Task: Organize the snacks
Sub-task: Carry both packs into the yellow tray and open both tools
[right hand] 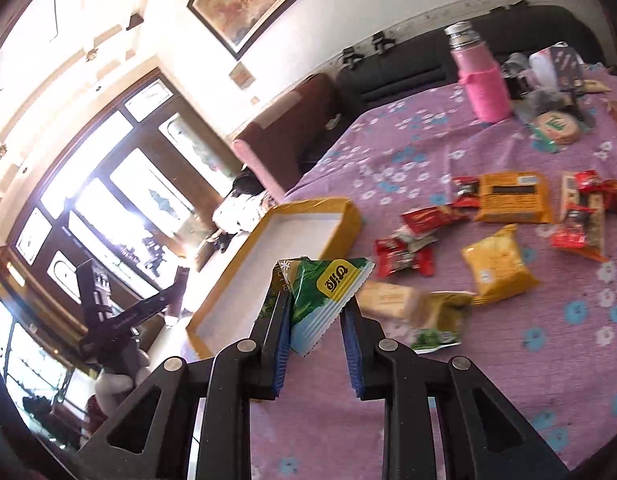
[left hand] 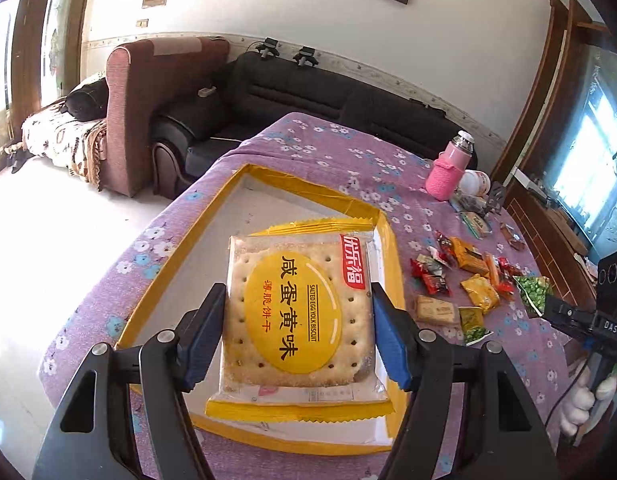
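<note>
Nearest the left wrist camera, the left gripper (left hand: 298, 332) pinches a salted egg yolk biscuit packet (left hand: 298, 316) by its 2 long edges, the blue pads (left hand: 202, 336) pressed against the wrapper, and holds it above the yellow-rimmed tray (left hand: 180, 268), roughly over the tray's near right part. The tray's white floor looks bare. In the right wrist view the right gripper (right hand: 314, 312) is closed narrowly on a crumpled green pea snack packet (right hand: 322, 292), held in the air just right of the tray (right hand: 350, 216) and apart from it. To the right of the tray, on the purple floral tablecloth (right hand: 508, 360), lie the loose snacks: small red packets (right hand: 404, 258), 2 yellow packets (right hand: 496, 266), a beige biscuit bar (right hand: 388, 300) and another green pea packet (right hand: 440, 320); a pink flask (right hand: 484, 80) stands beyond them, well away from the tray. The step in hand looks like placing both packets into the tray. To do it well, I would lower the biscuit packet flat and level into 1 corner before spreading the jaws, since a squeeze or a drop could crack it, then bring the pea packet in beside it, keeping the 2 tools from crossing over the tray.
</note>
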Tool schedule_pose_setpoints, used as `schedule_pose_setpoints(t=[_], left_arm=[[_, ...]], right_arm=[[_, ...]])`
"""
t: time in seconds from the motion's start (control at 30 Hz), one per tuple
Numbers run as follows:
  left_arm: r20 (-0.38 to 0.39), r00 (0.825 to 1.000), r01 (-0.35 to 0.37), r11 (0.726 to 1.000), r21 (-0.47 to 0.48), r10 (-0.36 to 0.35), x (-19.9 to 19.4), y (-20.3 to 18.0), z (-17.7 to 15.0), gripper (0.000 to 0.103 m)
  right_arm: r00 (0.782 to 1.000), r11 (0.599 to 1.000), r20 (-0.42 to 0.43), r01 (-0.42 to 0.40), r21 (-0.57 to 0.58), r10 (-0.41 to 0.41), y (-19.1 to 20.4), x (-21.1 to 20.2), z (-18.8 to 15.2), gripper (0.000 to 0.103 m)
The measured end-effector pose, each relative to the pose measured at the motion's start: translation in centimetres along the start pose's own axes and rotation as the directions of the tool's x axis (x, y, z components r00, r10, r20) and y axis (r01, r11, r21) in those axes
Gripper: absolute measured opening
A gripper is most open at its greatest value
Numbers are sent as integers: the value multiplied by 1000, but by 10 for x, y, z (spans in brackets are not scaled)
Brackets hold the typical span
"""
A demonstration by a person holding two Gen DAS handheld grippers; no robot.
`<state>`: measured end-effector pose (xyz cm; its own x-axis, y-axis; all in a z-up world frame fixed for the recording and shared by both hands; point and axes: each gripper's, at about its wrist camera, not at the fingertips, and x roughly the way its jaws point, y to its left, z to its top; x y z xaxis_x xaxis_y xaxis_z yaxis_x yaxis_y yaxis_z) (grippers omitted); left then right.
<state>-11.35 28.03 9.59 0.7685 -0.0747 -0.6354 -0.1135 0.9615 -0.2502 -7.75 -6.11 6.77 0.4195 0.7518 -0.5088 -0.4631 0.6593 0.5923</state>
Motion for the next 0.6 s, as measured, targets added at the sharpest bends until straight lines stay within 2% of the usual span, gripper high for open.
schedule_pose_setpoints(t=[0.1, 0.2, 0.27, 0.37, 0.47, 0.6], left_arm=[[-13, 1000, -15, 1000, -5, 15, 7, 11, -5, 68], [-13, 1000, -5, 1000, -13, 5, 8, 18, -8, 68], [-8, 1000, 8, 1000, -16, -8, 7, 22, -9, 68], [-22, 1000, -12, 1000, -18, 12, 15, 27, -6, 68], [-58, 997, -43, 999, -30, 41, 28, 30, -3, 68], [-99, 988, -121, 993, -13, 119, 37, 34, -5, 68]], right_arm=[[998, 1000, -59, -15, -28, 13, 24, 31, -6, 24], [996, 999, -86, 35, -41, -38, 37, 52, -13, 24], [994, 997, -84, 59, -44, -63, 32, 50, -13, 24], [991, 993, -77, 105, -56, -109, 27, 46, -14, 24], [992, 996, -97, 72, -52, -76, 36, 57, -16, 24], [986, 990, -159, 23, -136, -45, 72, 88, -24, 24]])
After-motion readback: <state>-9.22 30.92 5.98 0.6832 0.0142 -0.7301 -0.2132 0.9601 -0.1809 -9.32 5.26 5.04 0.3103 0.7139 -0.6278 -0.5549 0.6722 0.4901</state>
